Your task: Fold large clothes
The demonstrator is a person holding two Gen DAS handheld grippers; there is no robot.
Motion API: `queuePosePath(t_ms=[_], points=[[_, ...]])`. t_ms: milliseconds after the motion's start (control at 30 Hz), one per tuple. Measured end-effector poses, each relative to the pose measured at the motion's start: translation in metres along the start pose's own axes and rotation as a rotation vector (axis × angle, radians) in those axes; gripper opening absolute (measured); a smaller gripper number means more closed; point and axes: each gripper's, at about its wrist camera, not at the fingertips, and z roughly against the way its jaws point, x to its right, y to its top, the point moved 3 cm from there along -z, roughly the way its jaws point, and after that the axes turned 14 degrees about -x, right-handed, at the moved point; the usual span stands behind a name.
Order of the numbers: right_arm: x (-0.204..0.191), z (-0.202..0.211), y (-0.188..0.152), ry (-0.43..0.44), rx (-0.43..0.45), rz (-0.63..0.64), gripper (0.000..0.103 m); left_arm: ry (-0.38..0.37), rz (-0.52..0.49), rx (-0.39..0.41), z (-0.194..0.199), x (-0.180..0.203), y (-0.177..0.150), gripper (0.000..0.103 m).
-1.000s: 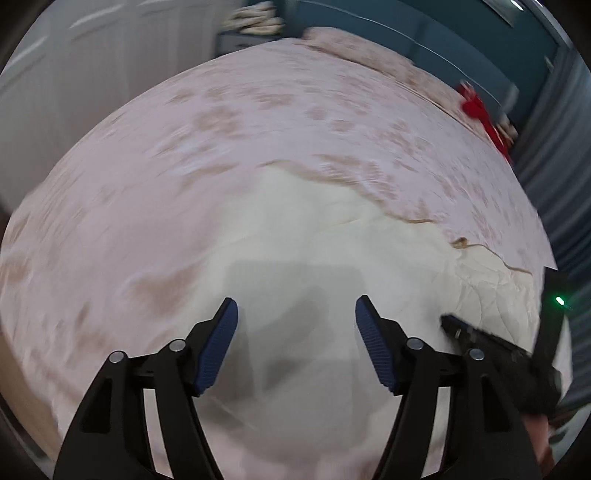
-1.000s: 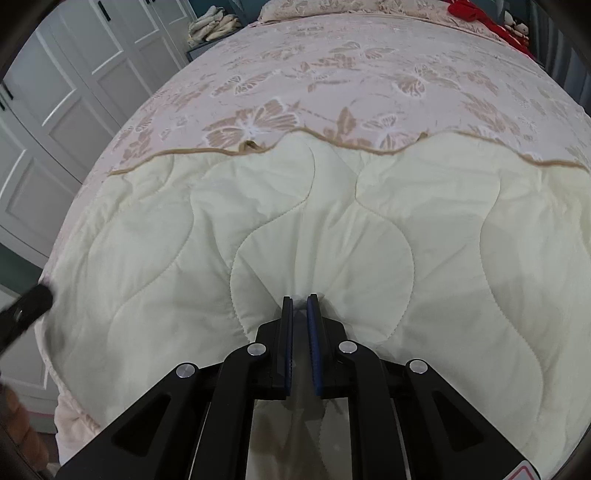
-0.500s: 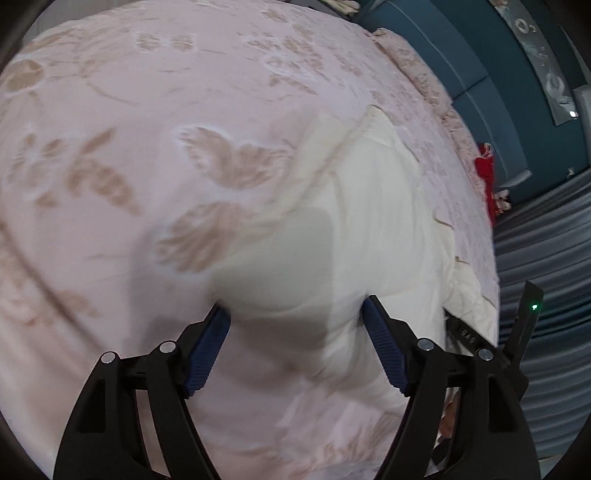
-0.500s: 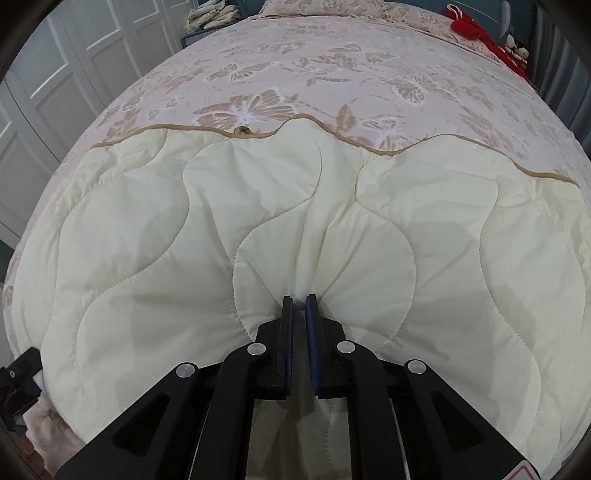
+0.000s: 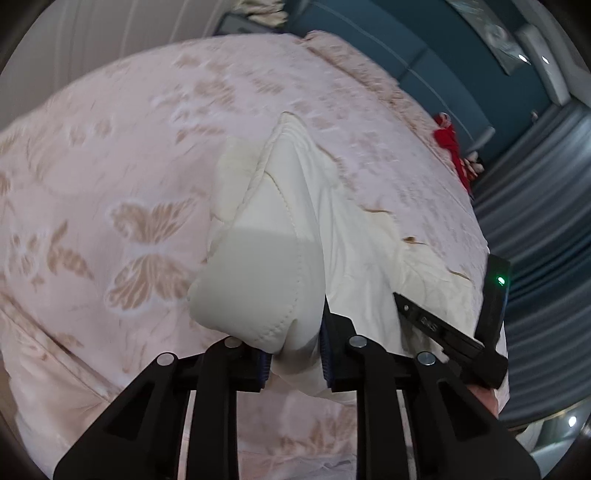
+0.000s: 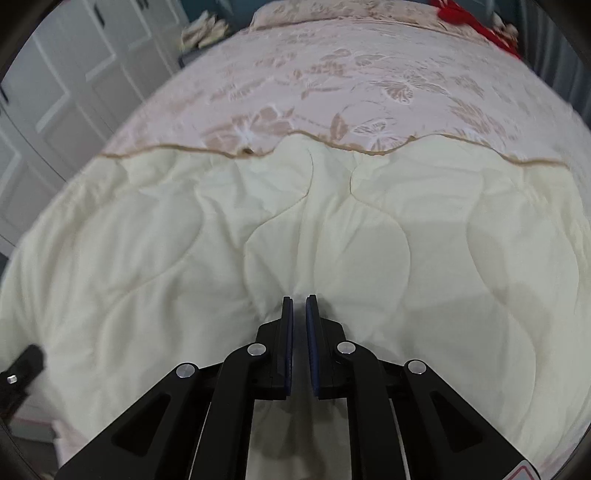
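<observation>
Now both grippers pinch the cream quilt.
Left gripper [image 5: 295, 350] clamps a bunched corner of the quilt [image 6: 369, 240], right gripper [image 6: 299, 332] its edge; lift both evenly, keeping tension.

The left gripper [image 5: 295, 350] pinches a bunched fold of the quilt [image 5: 258, 280]; the right gripper [image 6: 299, 332] clamps nearly closed on it too.

Matt stitched cream cloth quilt [image 6: 184, 258]

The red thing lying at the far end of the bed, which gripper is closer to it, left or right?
Hard to call; probably the right. The red item lies far from both. Each gripper is shut on the cream quilt at the near end: the left gripper at a corner, the right gripper along the edge.
</observation>
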Motion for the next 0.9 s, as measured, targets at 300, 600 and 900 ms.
queuePosePath(t_ms=[300, 600, 900], points=[[0.016, 0.025, -0.077, 0.044, -0.017, 0.034, 0.009, 0.026, -0.129, 0.033, 0.023, 0.048, -0.006, 0.019], [0.021, -0.012, -0.075, 0.090, -0.049, 0.005, 0.006, 0.019, -0.363, 0.036, 0.032, 0.133, -0.036, 0.017], [0.054, 0.038, -0.109, 0.241, 0.033, -0.059, 0.005, 0.015, -0.542, -0.010, 0.005, 0.209, -0.055, 0.017]])
